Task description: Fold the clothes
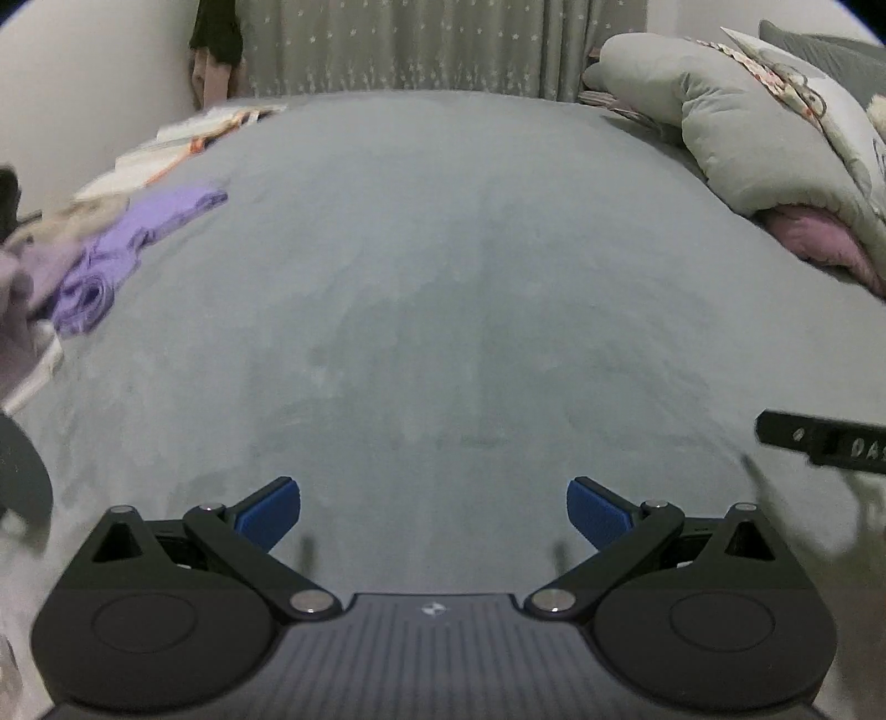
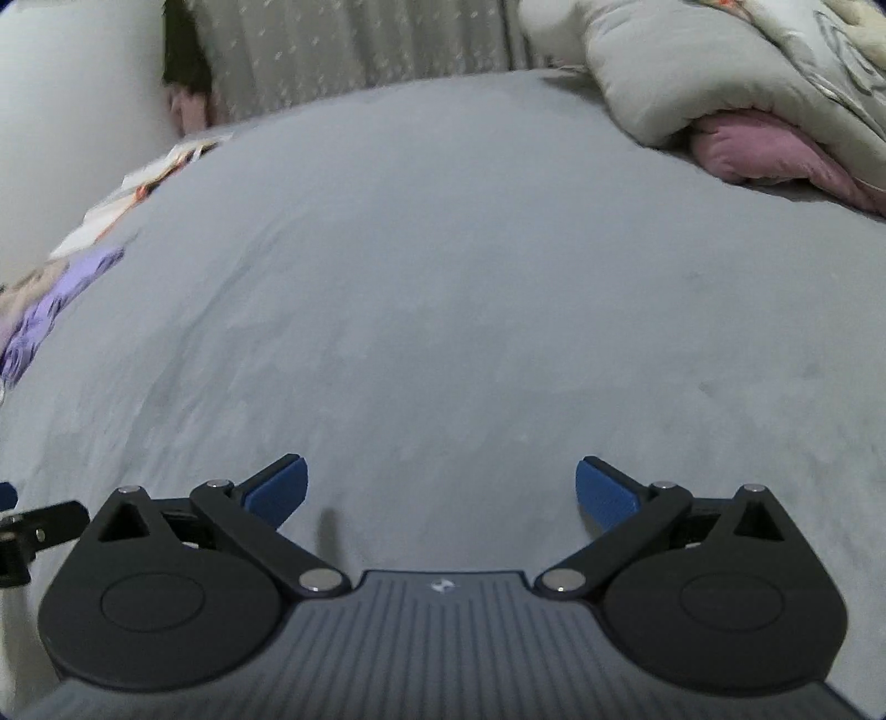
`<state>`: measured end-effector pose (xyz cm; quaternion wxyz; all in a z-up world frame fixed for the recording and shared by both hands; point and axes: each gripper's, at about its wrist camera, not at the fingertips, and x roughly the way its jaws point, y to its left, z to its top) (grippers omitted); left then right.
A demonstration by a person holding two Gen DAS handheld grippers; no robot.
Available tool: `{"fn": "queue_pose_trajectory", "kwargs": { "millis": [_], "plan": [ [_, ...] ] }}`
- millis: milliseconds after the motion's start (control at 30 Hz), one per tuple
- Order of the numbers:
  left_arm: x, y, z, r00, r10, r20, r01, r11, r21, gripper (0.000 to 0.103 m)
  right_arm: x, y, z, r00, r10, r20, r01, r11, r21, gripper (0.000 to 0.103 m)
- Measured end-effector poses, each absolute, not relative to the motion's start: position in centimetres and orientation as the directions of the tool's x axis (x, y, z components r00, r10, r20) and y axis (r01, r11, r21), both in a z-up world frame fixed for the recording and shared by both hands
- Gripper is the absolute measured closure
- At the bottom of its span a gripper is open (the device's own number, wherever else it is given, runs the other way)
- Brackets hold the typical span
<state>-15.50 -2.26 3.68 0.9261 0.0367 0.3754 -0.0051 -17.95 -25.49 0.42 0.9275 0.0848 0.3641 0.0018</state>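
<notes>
A crumpled purple garment (image 1: 111,260) lies at the left edge of the grey bed (image 1: 443,277), on a heap of other pale clothes (image 1: 39,243). The right wrist view shows the same purple garment (image 2: 50,299) at its far left. My left gripper (image 1: 433,515) hovers over bare grey sheet, open, with nothing between its blue pads (image 1: 271,518). My right gripper (image 2: 440,493) is open too, over the bed (image 2: 443,277), with nothing in it. Part of the right gripper (image 1: 825,443) shows at the right edge of the left wrist view.
A rolled grey quilt (image 1: 747,127) with a pink lining (image 1: 819,238) lies at the back right. Light printed items (image 1: 183,138) lie along the bed's far left edge by the white wall. A star-patterned curtain (image 1: 415,44) hangs behind, with dark clothing (image 1: 216,33) at its left.
</notes>
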Motion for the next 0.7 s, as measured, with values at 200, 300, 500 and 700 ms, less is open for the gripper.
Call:
{"fn": "queue_pose_trajectory", "kwargs": {
  "millis": [200, 300, 500, 700],
  "plan": [
    [-11.6, -1.5, 1.8, 0.816, 0.057, -0.575, 0.008, 0.994, 0.11, 0.001, -16.5, -25.0, -0.9, 0.771, 0.035, -0.636, 0.03, 0.995, 0.091, 0.0],
    [-10.4, 0.2, 0.6, 0.825, 0.029, -0.564, -0.055, 0.998, -0.03, 0.001, -15.6, -24.8, -1.5, 0.782, 0.031, -0.623, 0.011, 0.998, 0.063, 0.0],
    [-10.5, -1.1, -0.5, 0.823, -0.034, -0.567, 0.026, 0.999, -0.023, 0.001, -14.2, -24.6, -2.4, 0.8, 0.008, -0.599, 0.012, 0.999, 0.03, 0.0],
    [-11.2, -3.8, -1.4, 0.811, -0.03, -0.584, 0.115, 0.987, 0.11, 0.0, -14.0, -24.9, -2.6, 0.798, -0.052, -0.6, 0.088, 0.996, 0.031, 0.0]
  ]
}}
